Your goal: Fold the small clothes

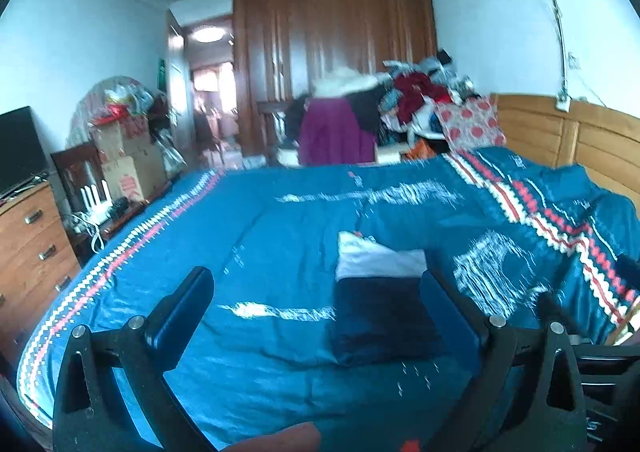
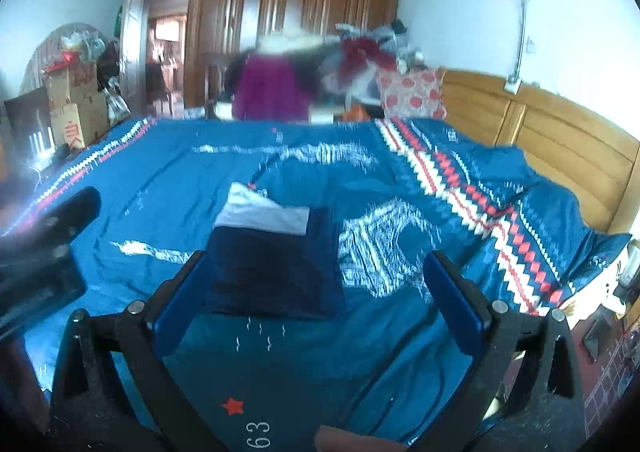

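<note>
A folded dark navy garment point(image 1: 384, 318) lies flat on the blue bedspread point(image 1: 280, 236), with a folded white garment point(image 1: 376, 258) just behind it, partly under its far edge. In the right wrist view the navy garment point(image 2: 272, 272) and the white garment point(image 2: 264, 214) lie the same way. My left gripper point(image 1: 320, 292) is open and empty above the bed, the navy garment by its right finger. My right gripper point(image 2: 316, 272) is open and empty, the navy garment between its fingers and a little beyond. The left gripper point(image 2: 44, 252) shows at the left edge of the right wrist view.
A wooden headboard point(image 2: 560, 144) runs along the right. A heap of clothes point(image 1: 416, 100) and a spotted pillow point(image 1: 468, 124) sit beyond the bed's far edge, before a brown wardrobe point(image 1: 332, 52). A chest of drawers point(image 1: 28, 248) and cardboard boxes point(image 1: 124, 156) stand left.
</note>
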A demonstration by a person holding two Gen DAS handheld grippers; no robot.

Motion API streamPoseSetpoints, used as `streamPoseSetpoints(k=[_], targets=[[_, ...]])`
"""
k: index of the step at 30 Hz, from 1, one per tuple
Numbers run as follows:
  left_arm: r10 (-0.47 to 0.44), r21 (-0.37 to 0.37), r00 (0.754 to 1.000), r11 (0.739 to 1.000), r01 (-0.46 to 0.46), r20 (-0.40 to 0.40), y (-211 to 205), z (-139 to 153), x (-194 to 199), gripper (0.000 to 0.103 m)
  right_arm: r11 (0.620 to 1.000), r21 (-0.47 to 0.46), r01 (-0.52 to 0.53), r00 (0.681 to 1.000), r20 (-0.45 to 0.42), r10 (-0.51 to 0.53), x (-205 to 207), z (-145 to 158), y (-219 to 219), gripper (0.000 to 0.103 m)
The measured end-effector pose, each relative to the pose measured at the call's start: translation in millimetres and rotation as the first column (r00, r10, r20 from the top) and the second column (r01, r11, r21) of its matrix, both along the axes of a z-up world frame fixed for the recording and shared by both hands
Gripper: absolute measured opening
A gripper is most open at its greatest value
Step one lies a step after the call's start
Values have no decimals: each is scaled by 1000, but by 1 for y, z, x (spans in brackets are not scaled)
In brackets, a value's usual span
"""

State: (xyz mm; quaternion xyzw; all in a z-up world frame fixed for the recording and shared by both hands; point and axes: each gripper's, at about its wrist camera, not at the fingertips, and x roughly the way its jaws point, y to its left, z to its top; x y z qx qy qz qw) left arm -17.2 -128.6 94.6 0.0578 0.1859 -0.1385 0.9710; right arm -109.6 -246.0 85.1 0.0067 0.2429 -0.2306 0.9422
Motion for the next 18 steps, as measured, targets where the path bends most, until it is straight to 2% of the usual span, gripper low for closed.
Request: streamPoseSetpoints(k=[3, 5, 12, 18], targets=[[13, -9, 999, 1000, -13, 29, 8, 3, -5, 103, 999, -42, -12, 998, 58, 14, -10, 10, 7, 103], [18, -5, 999, 1000, -18, 36, 10, 4, -6, 103, 999, -37, -30, 997, 70, 32, -12, 13, 8, 103], [-2, 1, 1000, 1000, 2, -7, 9, 2, -8, 103, 997, 48, -60, 998, 13, 59, -1, -3, 0, 103], [-11, 3, 1000, 1000, 11, -26, 7, -1, -5, 103, 999, 10, -35, 999, -7, 35, -6, -13, 4, 103]])
